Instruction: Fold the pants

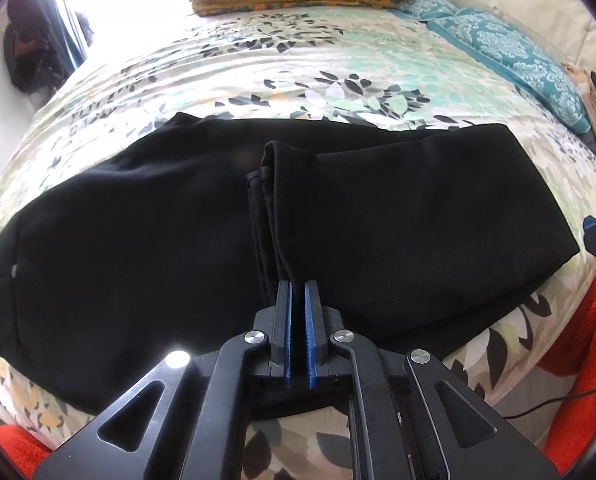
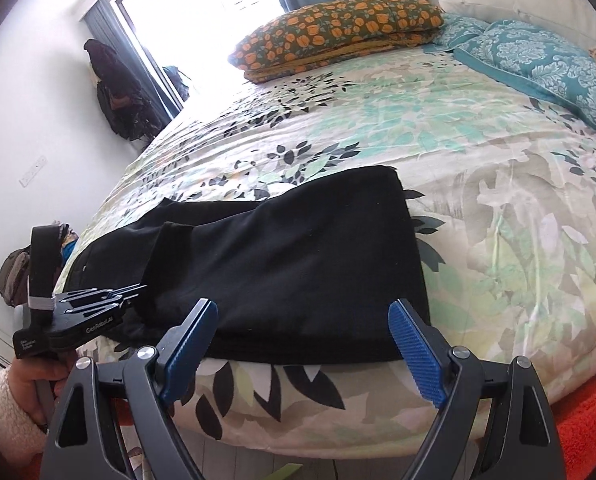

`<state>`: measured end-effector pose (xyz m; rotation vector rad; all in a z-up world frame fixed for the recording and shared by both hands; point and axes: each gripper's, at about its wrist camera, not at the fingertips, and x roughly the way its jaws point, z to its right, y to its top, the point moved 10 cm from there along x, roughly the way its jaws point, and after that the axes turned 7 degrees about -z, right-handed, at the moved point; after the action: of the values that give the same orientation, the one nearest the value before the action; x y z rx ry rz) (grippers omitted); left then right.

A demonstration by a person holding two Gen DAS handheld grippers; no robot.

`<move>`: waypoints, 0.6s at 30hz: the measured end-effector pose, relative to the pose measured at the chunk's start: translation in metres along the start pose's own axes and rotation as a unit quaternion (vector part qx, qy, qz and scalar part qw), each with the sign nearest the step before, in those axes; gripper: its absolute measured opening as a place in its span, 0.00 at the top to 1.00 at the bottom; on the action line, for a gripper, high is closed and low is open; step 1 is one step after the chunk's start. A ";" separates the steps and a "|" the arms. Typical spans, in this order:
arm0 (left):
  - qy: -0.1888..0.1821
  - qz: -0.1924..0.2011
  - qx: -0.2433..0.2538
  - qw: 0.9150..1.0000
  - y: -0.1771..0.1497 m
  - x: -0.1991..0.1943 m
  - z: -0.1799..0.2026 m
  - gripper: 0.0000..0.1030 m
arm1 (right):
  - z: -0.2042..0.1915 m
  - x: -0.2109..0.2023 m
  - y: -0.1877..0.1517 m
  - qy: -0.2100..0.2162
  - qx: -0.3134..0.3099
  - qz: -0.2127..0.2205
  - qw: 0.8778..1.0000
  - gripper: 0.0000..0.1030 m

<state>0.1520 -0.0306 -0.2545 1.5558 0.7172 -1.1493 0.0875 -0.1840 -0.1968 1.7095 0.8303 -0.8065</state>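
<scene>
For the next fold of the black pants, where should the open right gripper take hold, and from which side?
Probably the near corner of the folded end of the black pants, just ahead of the right gripper. It lies flat at the edge of the bed, so come in low from the bed's edge, one finger under the layers. The left gripper already pinches the cuff edge.

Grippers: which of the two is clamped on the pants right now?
The left gripper: its blue pads are pinched on the black pants' hem edge. The right gripper is spread wide open, holding nothing, at the folded end.
</scene>
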 end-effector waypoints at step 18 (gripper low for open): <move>-0.098 -0.060 -0.063 0.991 0.015 0.021 -0.004 0.28 | -0.025 0.048 -0.016 -0.024 -0.091 -0.058 0.994 0.12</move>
<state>0.1739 -0.0337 -0.2687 1.2892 0.7448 -1.3004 0.1034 -0.1488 -0.2384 1.4872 0.9471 -0.8209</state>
